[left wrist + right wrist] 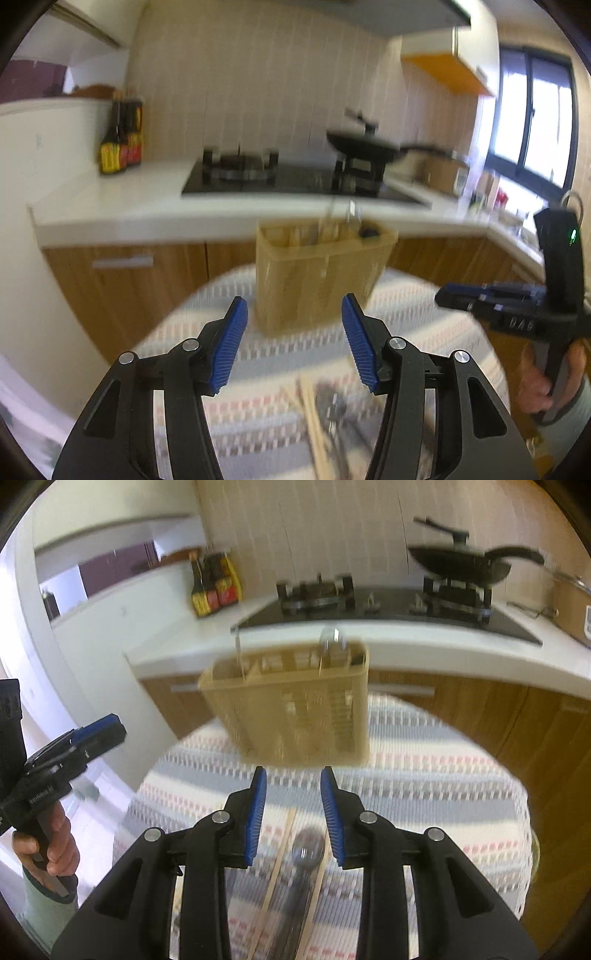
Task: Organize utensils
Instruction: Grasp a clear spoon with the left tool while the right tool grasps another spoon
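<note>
A tan slotted utensil holder [317, 273] [295, 709] stands at the far side of a small striped table, with a few utensils standing in it. Wooden chopsticks [314, 421] [277, 871] and a metal spoon [308, 849] [332, 402] lie on the cloth near the front. My left gripper [293, 343] is open and empty above the table, short of the holder. My right gripper [293, 816] is open and empty, just above the spoon and chopsticks. Each gripper shows in the other's view, the right one [458, 291] and the left one [107, 731]. Both views are blurred.
The round table's striped cloth [424, 332] [424, 775] drops off at its edges. Behind it runs a white kitchen counter [129, 199] with a gas hob [258, 173], a black pan [461, 565] and sauce bottles [214, 587].
</note>
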Tool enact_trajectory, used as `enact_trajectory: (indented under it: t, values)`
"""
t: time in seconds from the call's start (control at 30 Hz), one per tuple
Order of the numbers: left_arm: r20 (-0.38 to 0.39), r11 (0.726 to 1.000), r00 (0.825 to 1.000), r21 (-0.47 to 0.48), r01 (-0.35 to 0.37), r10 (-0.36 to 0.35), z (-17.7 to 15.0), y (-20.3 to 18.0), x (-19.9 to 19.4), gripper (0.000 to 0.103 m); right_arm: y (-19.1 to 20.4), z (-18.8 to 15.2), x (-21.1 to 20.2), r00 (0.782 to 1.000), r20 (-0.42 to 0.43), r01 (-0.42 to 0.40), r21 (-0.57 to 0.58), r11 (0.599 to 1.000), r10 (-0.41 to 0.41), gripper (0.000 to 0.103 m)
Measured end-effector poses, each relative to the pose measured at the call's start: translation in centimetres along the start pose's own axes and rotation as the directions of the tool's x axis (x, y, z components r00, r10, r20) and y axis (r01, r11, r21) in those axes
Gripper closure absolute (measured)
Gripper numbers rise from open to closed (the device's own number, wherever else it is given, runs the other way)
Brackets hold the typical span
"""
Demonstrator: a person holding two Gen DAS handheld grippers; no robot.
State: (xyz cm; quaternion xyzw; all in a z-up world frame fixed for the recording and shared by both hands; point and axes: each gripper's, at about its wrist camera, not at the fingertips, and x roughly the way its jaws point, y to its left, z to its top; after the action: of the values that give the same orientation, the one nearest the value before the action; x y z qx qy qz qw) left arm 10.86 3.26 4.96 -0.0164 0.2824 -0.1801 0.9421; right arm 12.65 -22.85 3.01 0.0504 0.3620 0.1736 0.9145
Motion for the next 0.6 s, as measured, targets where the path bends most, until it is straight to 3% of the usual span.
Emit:
enact_trajectory:
  t: [0.1, 0.17, 0.3, 0.4, 0.47, 0.6]
  values:
    - [-0.112, 1.000, 0.994, -0.002, 0.019, -0.020, -1.9, 0.4, 1.3, 0.054, 0.2, -1.4, 1.0, 0.996, -0.091, -0.023, 0.017, 1.000, 0.025, 0.076]
    - [-0.198, 0.999, 0.979, -0.015, 0.043, -0.045, -3.4, 0.7, 2.4, 0.057, 0.3, -2.1, 1.7, 0.990, -0.142, -0.020, 0.030, 0.999, 0.024, 0.076]
    - [-0.298, 0.995, 0.950, -0.029, 0.092, -0.096, -5.6, 0.7, 3.8, 0.066, -0.2, -3.5, 4.0, 0.963, -0.269, 0.008, 0.070, 0.997, 0.011, 0.076]
    - [-0.345, 0.989, 0.927, -0.040, 0.140, -0.145, -6.7, 0.3, 4.5, 0.069, -0.7, -4.8, 5.5, 0.937, -0.341, -0.038, 0.129, 0.991, 0.080, 0.076]
    - [-0.397, 0.984, 0.902, -0.030, 0.173, -0.171, -7.6, -0.3, 5.1, 0.071, -0.4, -5.2, 6.2, 0.925, -0.360, -0.070, 0.148, 0.986, 0.120, 0.076]
    - [-0.474, 0.982, 0.867, 0.017, 0.186, -0.156, -9.5, -1.8, 6.3, 0.074, 1.6, -5.9, 8.1, 0.892, -0.406, -0.140, 0.167, 0.976, 0.198, 0.076]
